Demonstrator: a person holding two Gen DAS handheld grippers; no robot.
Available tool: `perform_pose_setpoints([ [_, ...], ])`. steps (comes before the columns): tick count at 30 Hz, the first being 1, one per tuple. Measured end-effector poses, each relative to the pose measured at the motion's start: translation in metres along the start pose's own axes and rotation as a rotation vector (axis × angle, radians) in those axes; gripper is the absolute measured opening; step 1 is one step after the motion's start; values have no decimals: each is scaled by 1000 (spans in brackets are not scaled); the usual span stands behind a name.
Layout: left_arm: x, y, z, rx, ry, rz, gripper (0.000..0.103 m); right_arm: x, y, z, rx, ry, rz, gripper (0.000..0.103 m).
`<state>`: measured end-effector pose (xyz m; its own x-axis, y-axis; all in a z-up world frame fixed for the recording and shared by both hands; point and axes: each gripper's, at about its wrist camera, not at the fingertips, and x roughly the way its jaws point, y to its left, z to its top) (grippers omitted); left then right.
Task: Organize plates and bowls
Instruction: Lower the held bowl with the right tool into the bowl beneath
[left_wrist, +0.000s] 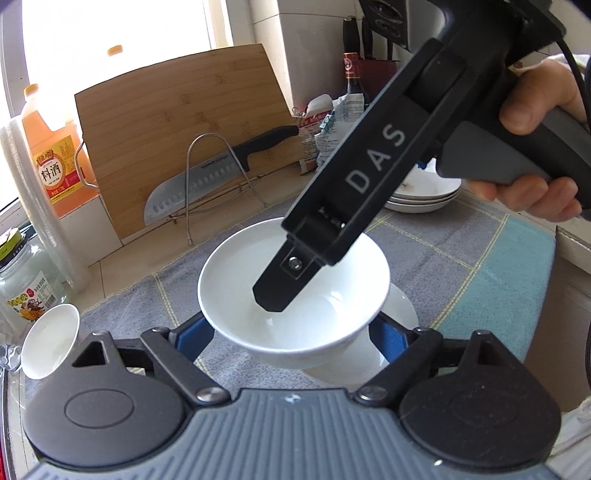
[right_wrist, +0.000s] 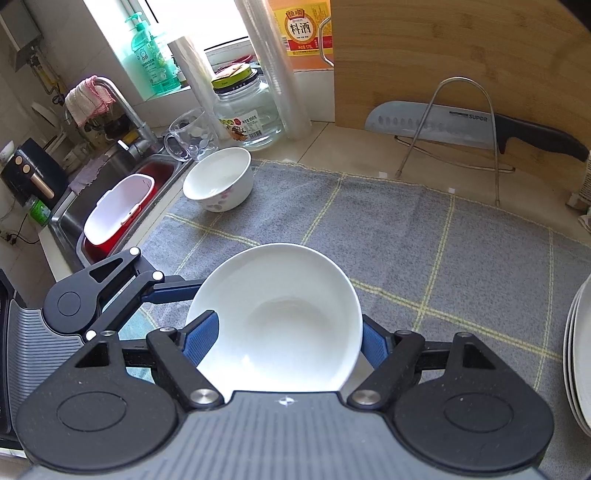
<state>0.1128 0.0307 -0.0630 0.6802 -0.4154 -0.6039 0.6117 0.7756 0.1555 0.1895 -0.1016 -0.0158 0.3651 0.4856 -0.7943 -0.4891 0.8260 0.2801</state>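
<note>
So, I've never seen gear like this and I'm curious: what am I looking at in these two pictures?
No robot here: a person's hand holds a pistol-grip tool with two fingers, one tool per hand. Each picture comes from a camera on one tool, looking along its fingers: first left, second right. A checked cloth covers the counter, with a flowered bowl, stacked plates, and a knife by a cutting board. The right gripper pinches a plain white bowl, one finger inside; the left gripper has its fingers either side of it, grip unclear.
</note>
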Motion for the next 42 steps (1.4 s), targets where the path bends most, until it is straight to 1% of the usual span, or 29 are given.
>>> perform_pose_setpoints([
  [10, 11, -15, 0, 15, 23, -46, 90, -3, -14, -16, 41, 18, -28, 84],
  [19, 19, -20, -4, 12, 52, -71, 90, 3, -22, -24, 60, 42, -29, 84],
  [31, 25, -21, -5, -3, 84, -93, 90, 10, -25, -27, 65, 65, -31, 84],
  [42, 28, -20, -5, -19, 91, -107, 90, 12, -27, -28, 69, 75, -32, 84],
])
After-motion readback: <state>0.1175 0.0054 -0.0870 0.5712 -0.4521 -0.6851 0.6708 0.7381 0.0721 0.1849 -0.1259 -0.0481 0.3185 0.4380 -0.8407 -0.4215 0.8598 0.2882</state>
